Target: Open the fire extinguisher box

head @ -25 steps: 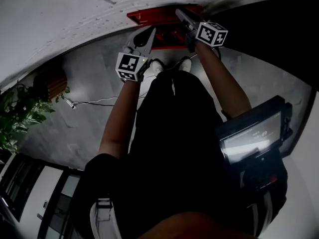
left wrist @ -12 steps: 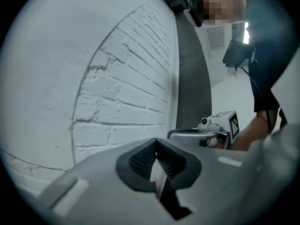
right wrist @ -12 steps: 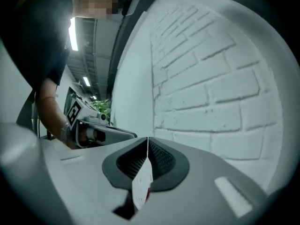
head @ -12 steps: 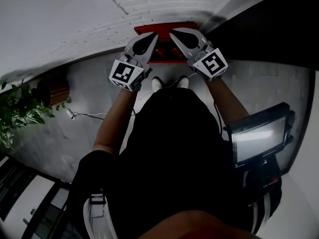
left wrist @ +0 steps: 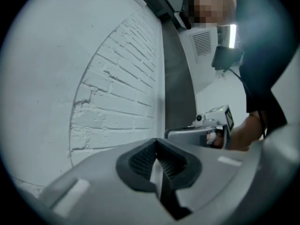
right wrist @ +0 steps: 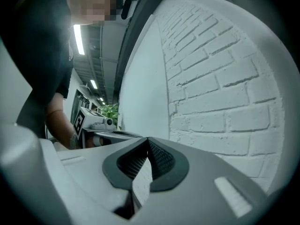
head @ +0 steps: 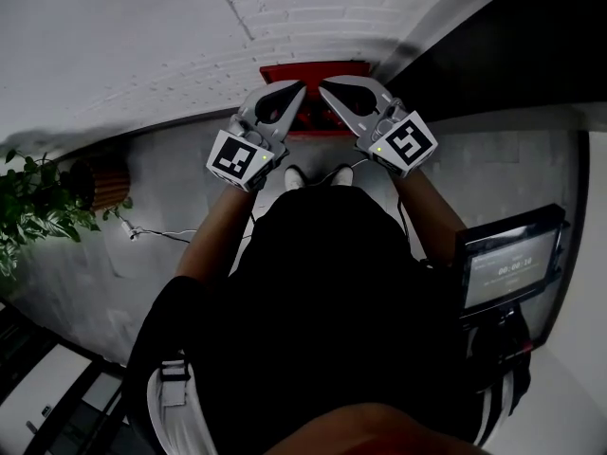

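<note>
The red fire extinguisher box [head: 313,68] stands on the floor against the white brick wall [head: 313,17]. I cannot tell how its door stands. My left gripper [head: 299,88] hangs over the box's left half, shut and empty. My right gripper [head: 324,89] hangs over the right half. Its jaws are closing the last bit, pads meeting with nothing between them. The two tips point at each other, a small gap apart. The left gripper view has the left gripper [left wrist: 156,146] shut before the bricks, with the right gripper [left wrist: 206,132] beyond. The right gripper view has the right gripper [right wrist: 148,144] shut.
A potted plant [head: 38,197] and a round wooden thing [head: 95,183] stand at the left. A cable [head: 161,233] lies on the grey floor. A dark panel [head: 512,55] adjoins the box on the right. A screen device [head: 507,263] hangs at the person's hip.
The right gripper has come away from the box's right end toward the middle. Both grippers have drawn together, tips now facing each other over the box.
</note>
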Tool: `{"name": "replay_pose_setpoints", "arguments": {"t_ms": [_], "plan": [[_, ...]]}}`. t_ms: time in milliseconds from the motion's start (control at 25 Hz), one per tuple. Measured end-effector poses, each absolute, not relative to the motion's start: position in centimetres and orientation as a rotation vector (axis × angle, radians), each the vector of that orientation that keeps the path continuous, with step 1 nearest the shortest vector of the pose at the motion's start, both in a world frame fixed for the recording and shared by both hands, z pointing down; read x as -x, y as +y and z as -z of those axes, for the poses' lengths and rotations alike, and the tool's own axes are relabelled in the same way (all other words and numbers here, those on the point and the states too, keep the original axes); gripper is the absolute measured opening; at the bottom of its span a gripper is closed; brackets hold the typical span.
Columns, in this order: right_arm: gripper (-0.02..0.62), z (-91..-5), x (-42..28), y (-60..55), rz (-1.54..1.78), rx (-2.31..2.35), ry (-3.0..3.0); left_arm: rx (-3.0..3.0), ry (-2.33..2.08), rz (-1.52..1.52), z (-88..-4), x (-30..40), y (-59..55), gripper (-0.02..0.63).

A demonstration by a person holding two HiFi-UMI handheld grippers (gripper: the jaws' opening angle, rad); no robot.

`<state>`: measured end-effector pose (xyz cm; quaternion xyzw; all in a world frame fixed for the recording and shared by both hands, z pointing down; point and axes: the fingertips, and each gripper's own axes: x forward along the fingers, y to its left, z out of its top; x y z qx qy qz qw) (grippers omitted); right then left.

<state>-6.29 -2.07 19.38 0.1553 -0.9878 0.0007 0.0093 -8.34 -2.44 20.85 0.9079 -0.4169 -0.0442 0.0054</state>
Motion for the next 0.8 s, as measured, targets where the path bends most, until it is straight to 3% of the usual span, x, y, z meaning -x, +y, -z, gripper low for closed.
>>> {"name": "replay_pose_setpoints", "arguments": {"t_ms": [800], "plan": [[0.009, -20.7, 5.7, -3.6, -0.130, -0.553, -3.113, -2.842, -1.302, 0.075, -21.7, 8.5, -3.2, 0.000]]}}
